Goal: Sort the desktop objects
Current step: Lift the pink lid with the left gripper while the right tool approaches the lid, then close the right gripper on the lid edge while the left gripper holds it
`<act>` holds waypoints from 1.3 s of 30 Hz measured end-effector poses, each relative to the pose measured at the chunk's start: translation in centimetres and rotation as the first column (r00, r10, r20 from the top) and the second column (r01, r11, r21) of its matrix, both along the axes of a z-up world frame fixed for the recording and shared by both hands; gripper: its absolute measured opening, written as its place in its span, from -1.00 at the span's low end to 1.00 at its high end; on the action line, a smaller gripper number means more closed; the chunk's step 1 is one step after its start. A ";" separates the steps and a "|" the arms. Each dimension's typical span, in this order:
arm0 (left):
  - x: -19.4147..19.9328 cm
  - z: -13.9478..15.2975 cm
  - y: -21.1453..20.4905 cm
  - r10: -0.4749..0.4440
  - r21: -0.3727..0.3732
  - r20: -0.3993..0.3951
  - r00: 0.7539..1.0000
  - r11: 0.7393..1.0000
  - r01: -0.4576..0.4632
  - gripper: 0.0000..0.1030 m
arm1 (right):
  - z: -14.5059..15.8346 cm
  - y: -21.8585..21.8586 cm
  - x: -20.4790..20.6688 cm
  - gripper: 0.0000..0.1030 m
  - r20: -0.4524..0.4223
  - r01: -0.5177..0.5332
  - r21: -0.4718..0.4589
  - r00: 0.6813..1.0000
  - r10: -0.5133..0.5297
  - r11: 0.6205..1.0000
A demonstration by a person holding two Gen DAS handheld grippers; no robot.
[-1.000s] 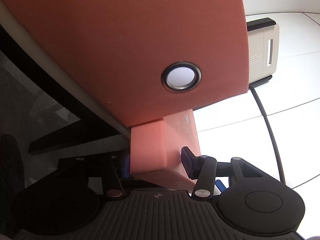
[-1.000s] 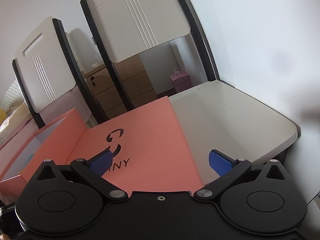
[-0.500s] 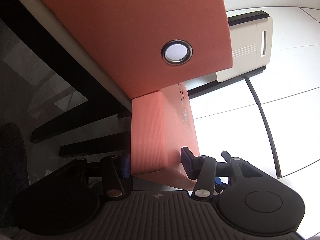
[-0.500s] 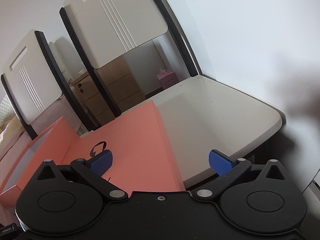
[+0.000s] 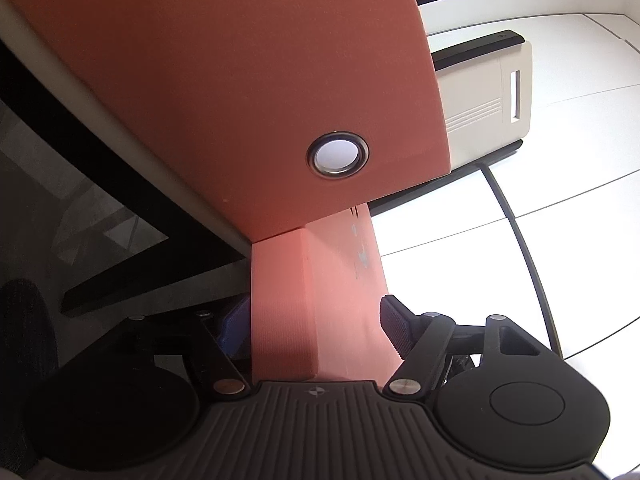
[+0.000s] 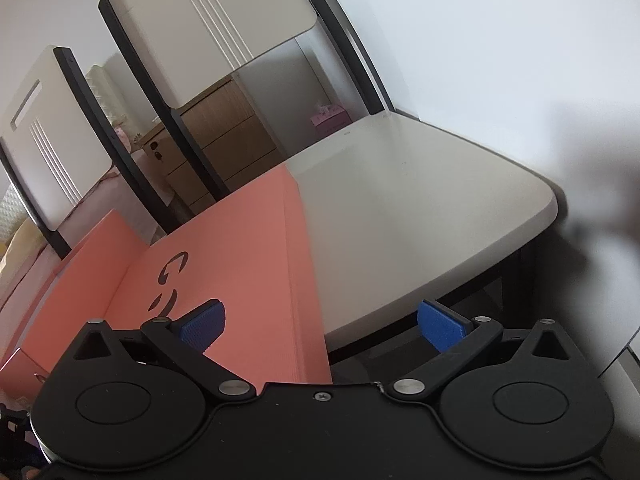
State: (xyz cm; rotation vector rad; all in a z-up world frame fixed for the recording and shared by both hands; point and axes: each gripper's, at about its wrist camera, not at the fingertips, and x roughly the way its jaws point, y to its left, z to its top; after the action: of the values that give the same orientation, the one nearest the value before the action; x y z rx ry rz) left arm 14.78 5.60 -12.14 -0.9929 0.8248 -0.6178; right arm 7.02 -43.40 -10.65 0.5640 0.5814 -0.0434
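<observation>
The left gripper (image 5: 316, 326) is clamped on the folded edge of a salmon-pink cardboard gift bag with a metal eyelet (image 5: 224, 92), tilted across a cream chair seat (image 6: 420, 208); a firm, level hold should keep the bag from twisting. Beyond the bag, the right gripper (image 6: 322, 322) hovers low, jaws apart and empty.

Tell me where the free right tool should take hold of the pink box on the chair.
Probably the long edge of the pink box beside the bare chair seat, coming from that side: the lid lies flat and the edge is thin enough for the open right tool. The left tool already clamps one wall.
</observation>
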 end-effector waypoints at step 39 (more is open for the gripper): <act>-3.1 -0.9 -6.3 -0.076 0.089 0.062 0.995 0.994 0.070 0.40 | -2.5 -0.4 0.1 0.49 -0.025 -0.145 0.232 0.988 0.155 0.962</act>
State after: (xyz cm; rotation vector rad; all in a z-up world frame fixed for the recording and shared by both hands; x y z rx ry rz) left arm 11.71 -0.68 -13.01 -0.8627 0.8258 -0.6688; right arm 7.10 -43.76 -13.16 0.7431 0.6744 0.1580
